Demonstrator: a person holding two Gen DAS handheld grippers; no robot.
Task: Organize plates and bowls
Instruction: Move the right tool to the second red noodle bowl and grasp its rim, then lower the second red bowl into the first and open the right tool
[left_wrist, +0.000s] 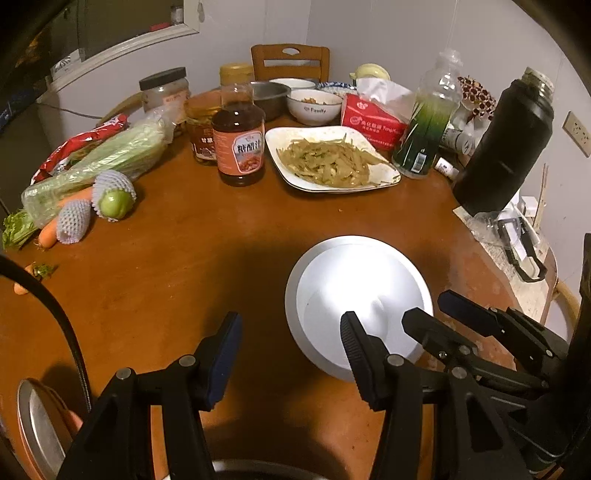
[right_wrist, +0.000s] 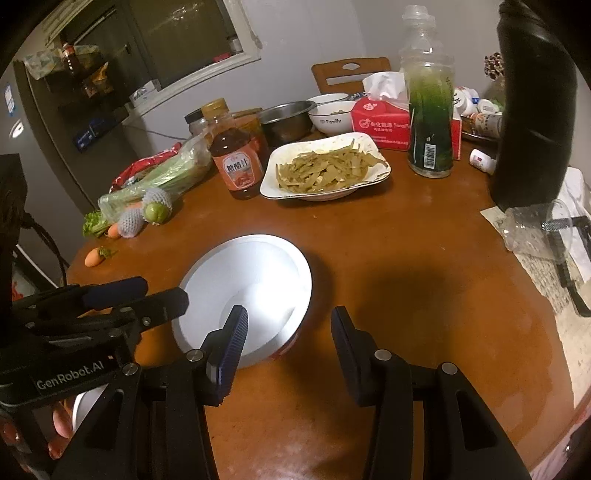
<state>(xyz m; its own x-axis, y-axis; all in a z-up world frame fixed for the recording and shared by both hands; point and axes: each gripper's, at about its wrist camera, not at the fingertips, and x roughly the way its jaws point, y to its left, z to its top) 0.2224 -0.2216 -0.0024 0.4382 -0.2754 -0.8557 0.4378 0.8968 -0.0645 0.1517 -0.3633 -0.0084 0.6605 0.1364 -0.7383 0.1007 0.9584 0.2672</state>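
A stack of white dishes (left_wrist: 354, 280) (right_wrist: 251, 280) sits on the round wooden table (left_wrist: 177, 280) (right_wrist: 406, 258), glaring under the light. My left gripper (left_wrist: 290, 354) is open just in front of its left side, with only table between the fingers. From the right wrist view that left gripper (right_wrist: 164, 291) sits at the stack's left rim. My right gripper (right_wrist: 288, 339) (left_wrist: 424, 306) is open at the stack's right rim and grips nothing. Farther back stand a plate of shredded food (left_wrist: 332, 162) (right_wrist: 325, 170), a white bowl (left_wrist: 314, 107) (right_wrist: 330, 118) and a steel bowl (left_wrist: 269, 96) (right_wrist: 288, 118).
A sauce bottle (left_wrist: 240, 144), jars, bagged greens (left_wrist: 103, 162) and carrots crowd the left back. A green bottle (left_wrist: 428, 125), tissue pack (left_wrist: 373, 118) and black flask (left_wrist: 506, 144) stand on the right. A metal plate (left_wrist: 33, 424) lies at the near left edge.
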